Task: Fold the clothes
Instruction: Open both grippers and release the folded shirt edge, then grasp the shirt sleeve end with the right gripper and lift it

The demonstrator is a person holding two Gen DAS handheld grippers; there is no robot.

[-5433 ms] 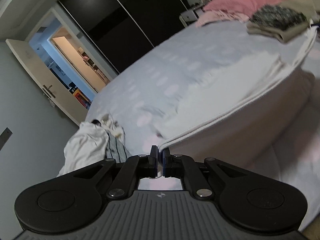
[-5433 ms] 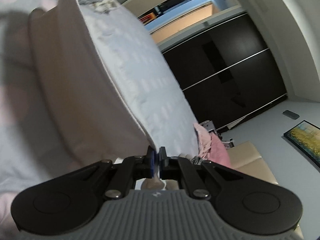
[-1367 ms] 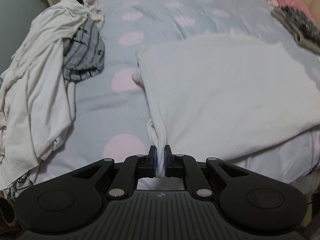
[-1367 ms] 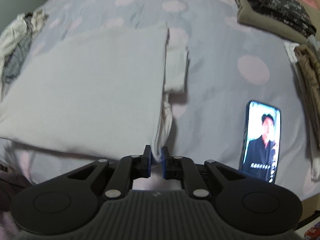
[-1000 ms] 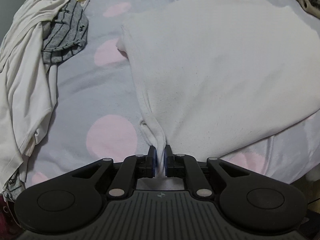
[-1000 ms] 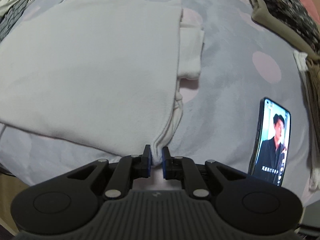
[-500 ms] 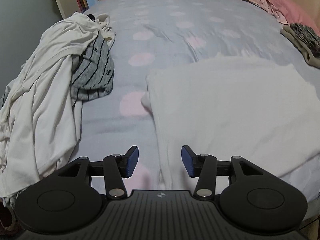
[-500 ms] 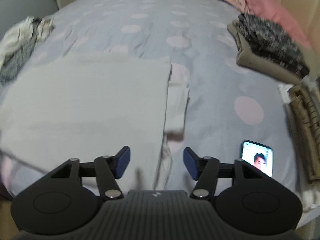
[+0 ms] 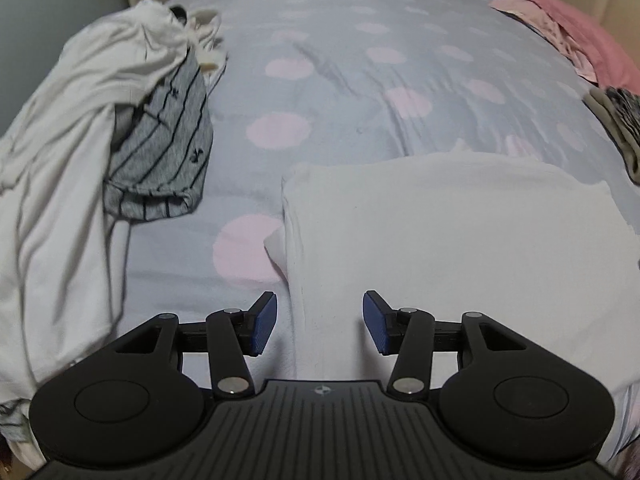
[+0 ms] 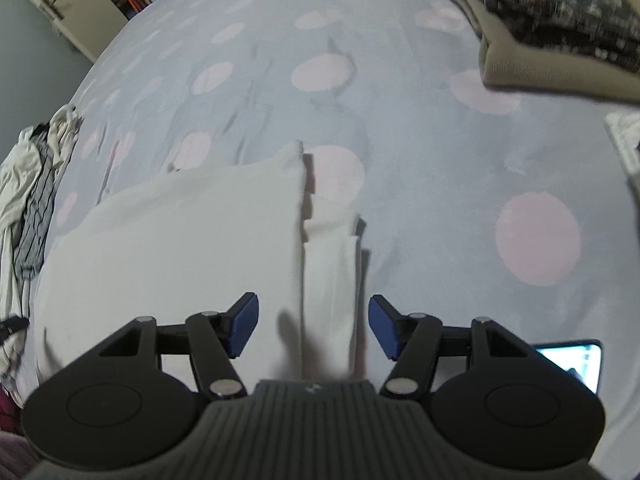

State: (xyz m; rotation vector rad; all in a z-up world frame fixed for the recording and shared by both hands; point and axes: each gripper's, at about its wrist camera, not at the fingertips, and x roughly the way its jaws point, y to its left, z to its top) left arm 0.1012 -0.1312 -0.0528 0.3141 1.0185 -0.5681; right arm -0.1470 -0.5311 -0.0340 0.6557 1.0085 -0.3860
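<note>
A white garment lies folded flat on the grey bedspread with pink dots. My left gripper hovers open above the garment's left edge, nothing between its blue pads. The same white garment shows in the right wrist view, with a folded sleeve sticking out along its right side. My right gripper stands open over that right edge and sleeve, clear of the cloth.
A heap of unfolded white and grey striped clothes lies at the bed's left side. Folded stacks, a dark patterned piece on a tan one, sit at the right. A lit phone rests near my right gripper. Pink bedding lies far right.
Both grippers were shut on the garment's near corners a second ago; they let go, opened wide and lifted back from the bed. The garment now lies flat.
</note>
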